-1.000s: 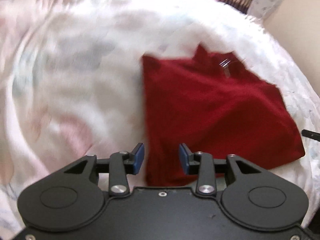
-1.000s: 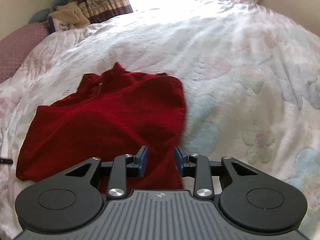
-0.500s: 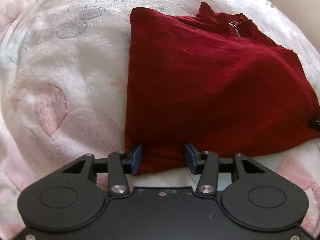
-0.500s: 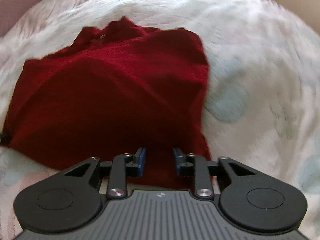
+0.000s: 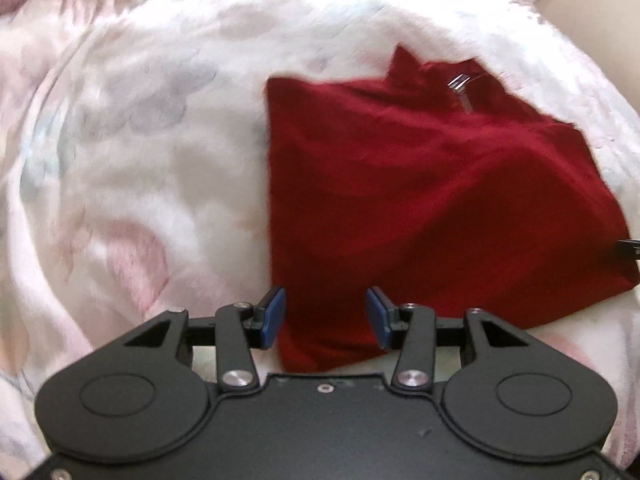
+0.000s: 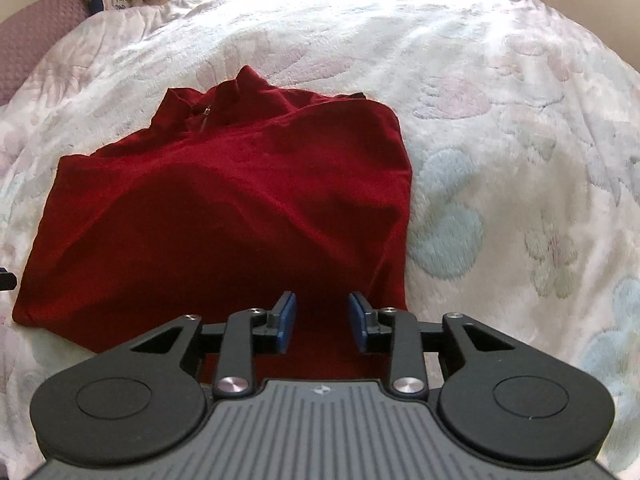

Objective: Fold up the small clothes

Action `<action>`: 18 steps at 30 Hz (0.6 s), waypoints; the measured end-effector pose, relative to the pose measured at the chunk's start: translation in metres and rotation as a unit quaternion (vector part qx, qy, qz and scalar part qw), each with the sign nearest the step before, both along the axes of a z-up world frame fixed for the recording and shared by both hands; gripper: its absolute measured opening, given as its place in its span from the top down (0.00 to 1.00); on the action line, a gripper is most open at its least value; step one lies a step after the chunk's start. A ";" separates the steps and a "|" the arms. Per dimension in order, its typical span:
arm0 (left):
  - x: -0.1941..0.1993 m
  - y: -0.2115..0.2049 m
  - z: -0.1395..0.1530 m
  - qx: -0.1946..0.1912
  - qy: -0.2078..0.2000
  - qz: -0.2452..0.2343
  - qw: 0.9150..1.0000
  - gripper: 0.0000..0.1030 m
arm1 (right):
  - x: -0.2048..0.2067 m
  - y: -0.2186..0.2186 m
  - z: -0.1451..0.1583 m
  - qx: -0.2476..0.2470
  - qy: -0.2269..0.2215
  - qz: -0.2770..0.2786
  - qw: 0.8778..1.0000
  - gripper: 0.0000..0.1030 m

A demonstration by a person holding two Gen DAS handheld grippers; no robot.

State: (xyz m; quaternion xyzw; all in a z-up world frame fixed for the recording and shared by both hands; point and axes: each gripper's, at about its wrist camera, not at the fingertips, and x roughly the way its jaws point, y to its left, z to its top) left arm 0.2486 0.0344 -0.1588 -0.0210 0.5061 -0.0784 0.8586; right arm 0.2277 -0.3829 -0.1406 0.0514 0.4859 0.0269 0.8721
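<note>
Your bed (image 6: 460,80) carries a fluffy white floral blanket (image 6: 500,184). Directly on it you have one red zip-neck top (image 6: 224,208), folded, lying flat, collar at the far side.

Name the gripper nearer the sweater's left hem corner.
Left. The left gripper, jaws just opened, straddles that sweater corner; the right gripper, jaws just opened around fabric, sits near the opposite corner.

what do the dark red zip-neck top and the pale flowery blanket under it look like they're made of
The dark red zip-neck top looks like a soft matte knit or fleece: no sheen, rounded folds, slightly fuzzy edges. Which of the two is unclear. Its small zip pull glints silvery, probably metal. The pale flowery blanket looks like plush, deep-pile fleece, likely synthetic: its flower shapes stand out as tufted, fuzzy relief.
</note>
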 end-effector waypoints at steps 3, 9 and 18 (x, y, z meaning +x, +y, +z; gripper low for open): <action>0.000 0.008 -0.024 0.026 0.047 0.017 0.998 0.55 | 0.002 0.001 -0.006 -0.008 0.011 -0.003 1.000 0.63; -0.009 0.013 -0.024 0.012 0.039 0.022 0.999 0.55 | 0.001 0.014 -0.013 -0.028 0.027 0.014 0.999 0.59; -0.008 0.002 0.006 -0.005 0.008 0.006 1.000 0.54 | -0.001 0.051 -0.014 -0.025 0.027 0.069 0.997 0.58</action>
